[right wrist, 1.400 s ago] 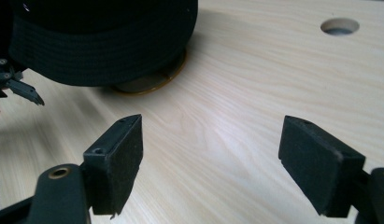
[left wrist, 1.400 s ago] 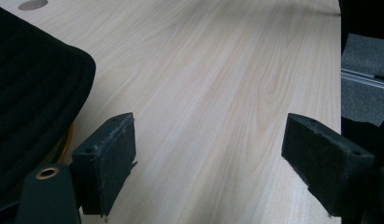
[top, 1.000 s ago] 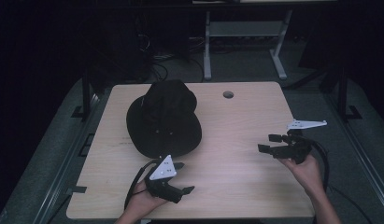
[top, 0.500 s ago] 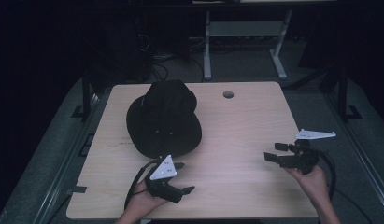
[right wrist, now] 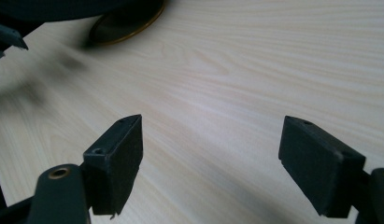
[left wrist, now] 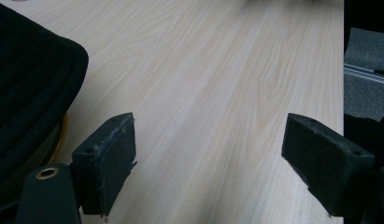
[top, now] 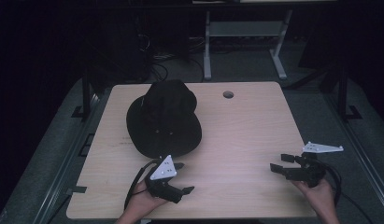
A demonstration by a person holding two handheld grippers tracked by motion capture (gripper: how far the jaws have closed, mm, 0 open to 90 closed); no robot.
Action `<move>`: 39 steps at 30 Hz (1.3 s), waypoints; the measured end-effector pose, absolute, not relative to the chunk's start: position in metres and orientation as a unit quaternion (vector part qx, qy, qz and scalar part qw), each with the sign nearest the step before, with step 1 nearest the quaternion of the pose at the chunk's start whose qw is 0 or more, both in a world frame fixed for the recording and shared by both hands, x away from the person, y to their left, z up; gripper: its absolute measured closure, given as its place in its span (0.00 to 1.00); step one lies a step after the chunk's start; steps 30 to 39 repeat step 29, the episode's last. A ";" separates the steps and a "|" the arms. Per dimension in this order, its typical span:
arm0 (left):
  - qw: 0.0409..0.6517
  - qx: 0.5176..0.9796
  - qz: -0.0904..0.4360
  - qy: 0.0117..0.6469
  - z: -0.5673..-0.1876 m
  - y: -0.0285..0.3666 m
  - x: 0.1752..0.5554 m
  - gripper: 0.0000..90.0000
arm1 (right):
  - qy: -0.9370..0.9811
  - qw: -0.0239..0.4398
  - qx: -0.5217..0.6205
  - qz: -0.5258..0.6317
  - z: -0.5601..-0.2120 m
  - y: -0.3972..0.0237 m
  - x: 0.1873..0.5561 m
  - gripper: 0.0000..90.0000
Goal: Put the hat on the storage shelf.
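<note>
Left claw (top: 180,178) sits at the near edge of the pale wooden table (top: 255,121), jaws spread wide with nothing between them, and the black fabric brimmed hat (top: 164,119) lies just beyond it, its near brim close to the claw but apart from it. Right claw (top: 282,163) hovers over the near right part of the table, also wide and empty, well apart from the hat across bare wood. So the left claw is clearly the nearer one, and by my judgement a short reach forward and slightly leftward would bring it to the brim, whereas the right would have to cross much of the table.

From above, the hat reads as a rounded crown on a broad brim, slightly longer along the line from near left to far right.

The left gripper view adds what the high view lacks: the ribbed brim edge (left wrist: 35,88) beside its left-hand jaw, lifted off the wood, with a yellowish rim (left wrist: 61,140) beneath. The right gripper view shows that gold-edged underside (right wrist: 126,25) far off, blurred.
</note>
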State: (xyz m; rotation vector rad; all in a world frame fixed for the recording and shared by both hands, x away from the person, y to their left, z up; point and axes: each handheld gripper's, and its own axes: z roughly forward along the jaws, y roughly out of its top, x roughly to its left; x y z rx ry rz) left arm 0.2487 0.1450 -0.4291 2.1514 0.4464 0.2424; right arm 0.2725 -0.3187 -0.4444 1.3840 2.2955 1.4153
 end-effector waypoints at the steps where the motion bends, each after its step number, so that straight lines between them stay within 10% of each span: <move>1: 0.449 0.870 0.098 0.180 -0.429 0.145 0.249 0.19 | 0.757 0.054 0.456 0.465 -0.445 -0.319 0.271 0.23; 39: 0.450 0.868 0.093 0.186 -0.430 0.143 0.250 0.19 | 0.751 0.082 0.461 0.465 -0.468 -0.324 0.221 0.21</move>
